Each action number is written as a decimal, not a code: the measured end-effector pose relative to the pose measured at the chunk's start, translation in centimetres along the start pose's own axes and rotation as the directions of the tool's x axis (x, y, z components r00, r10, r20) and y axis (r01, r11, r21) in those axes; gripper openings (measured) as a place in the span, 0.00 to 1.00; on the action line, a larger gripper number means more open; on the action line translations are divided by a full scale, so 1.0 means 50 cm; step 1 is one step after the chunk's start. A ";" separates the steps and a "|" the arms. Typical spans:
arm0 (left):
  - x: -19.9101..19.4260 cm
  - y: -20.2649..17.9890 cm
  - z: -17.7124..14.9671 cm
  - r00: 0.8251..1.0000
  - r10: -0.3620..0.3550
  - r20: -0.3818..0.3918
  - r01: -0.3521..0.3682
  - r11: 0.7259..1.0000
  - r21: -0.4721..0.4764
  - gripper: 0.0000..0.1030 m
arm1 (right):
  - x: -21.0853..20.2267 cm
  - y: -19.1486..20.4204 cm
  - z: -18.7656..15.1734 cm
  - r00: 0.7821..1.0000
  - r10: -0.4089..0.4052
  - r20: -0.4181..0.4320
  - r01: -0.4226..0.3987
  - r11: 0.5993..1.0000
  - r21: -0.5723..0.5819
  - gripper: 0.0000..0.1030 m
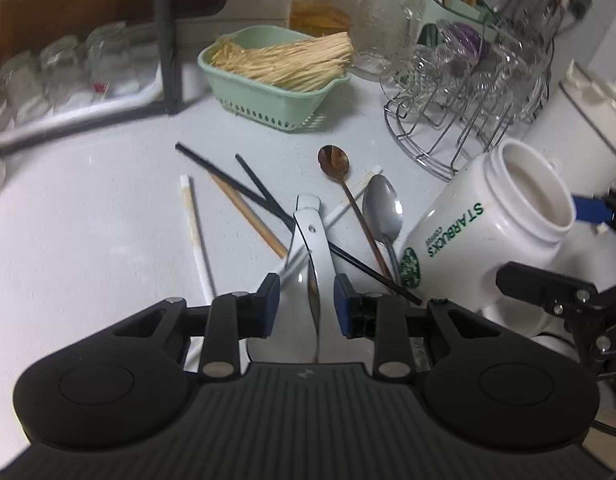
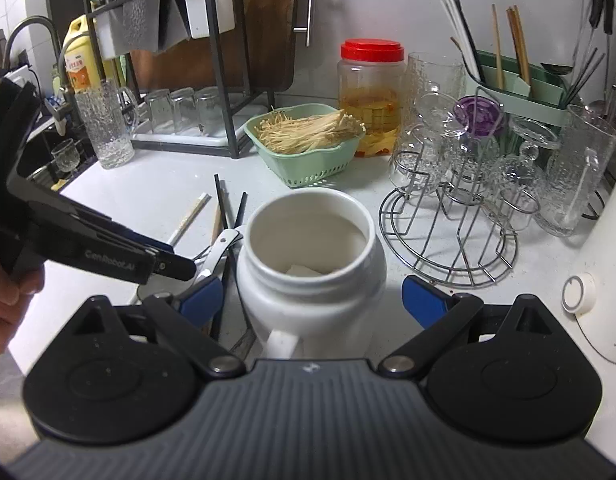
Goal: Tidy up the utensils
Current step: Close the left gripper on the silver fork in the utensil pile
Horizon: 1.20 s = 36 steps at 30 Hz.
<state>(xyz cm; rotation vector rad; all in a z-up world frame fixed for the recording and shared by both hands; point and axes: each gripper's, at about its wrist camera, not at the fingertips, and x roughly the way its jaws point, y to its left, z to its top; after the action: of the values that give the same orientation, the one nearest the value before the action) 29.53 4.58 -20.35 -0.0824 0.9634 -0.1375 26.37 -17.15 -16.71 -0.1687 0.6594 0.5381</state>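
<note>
both sets of blue fingers are around something. the right gripper (image 2: 311, 300) has its fingers wide apart on each side of the big white mug (image 2: 308, 256), the biggest thing here, and i cannot tell if the pads touch its sides. the mug leans over with its open mouth facing the messy pile, and it looks nearly empty inside. the left gripper (image 1: 306, 308) has its fingers close in on each side of the white ladle (image 1: 313, 248), but a thin gap shows by each pad, so it does not look squeezed yet. the ladle lies on the white counter (image 1: 88, 208) on top of crossed black chopsticks (image 1: 236, 184). next to them are a wood chopstick (image 1: 248, 216), a white chopstick (image 1: 196, 232), a silver spoon (image 1: 381, 208) and a thin gold spoon (image 1: 334, 161). i think the step now is grabbing the ladle to put it in the mug. next the left fingers must pinch tight, lift the ladle free of the chopsticks, and drop it handle up into the mug while the right side keeps the mug steady.
</note>
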 end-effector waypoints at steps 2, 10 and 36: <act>0.007 -0.002 0.007 1.000 0.002 0.000 -0.002 1.000 0.028 0.32 | 0.012 0.004 0.001 1.000 -0.006 -0.005 0.006 1.000 -0.003 0.91; 0.033 0.009 0.021 1.000 -0.011 0.002 0.011 0.997 0.083 0.29 | 0.039 0.014 -0.007 0.999 -0.040 -0.001 0.040 0.999 0.016 0.87; 0.015 0.042 0.020 0.999 -0.052 0.008 0.052 0.998 -0.018 0.01 | 0.047 0.016 -0.008 0.998 -0.060 0.030 0.059 0.998 0.031 0.87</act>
<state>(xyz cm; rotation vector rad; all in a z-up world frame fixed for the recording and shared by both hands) 30.91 6.58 -20.67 -0.1249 0.9556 -0.1759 27.31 -15.58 -18.47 -0.1512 0.6306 0.4722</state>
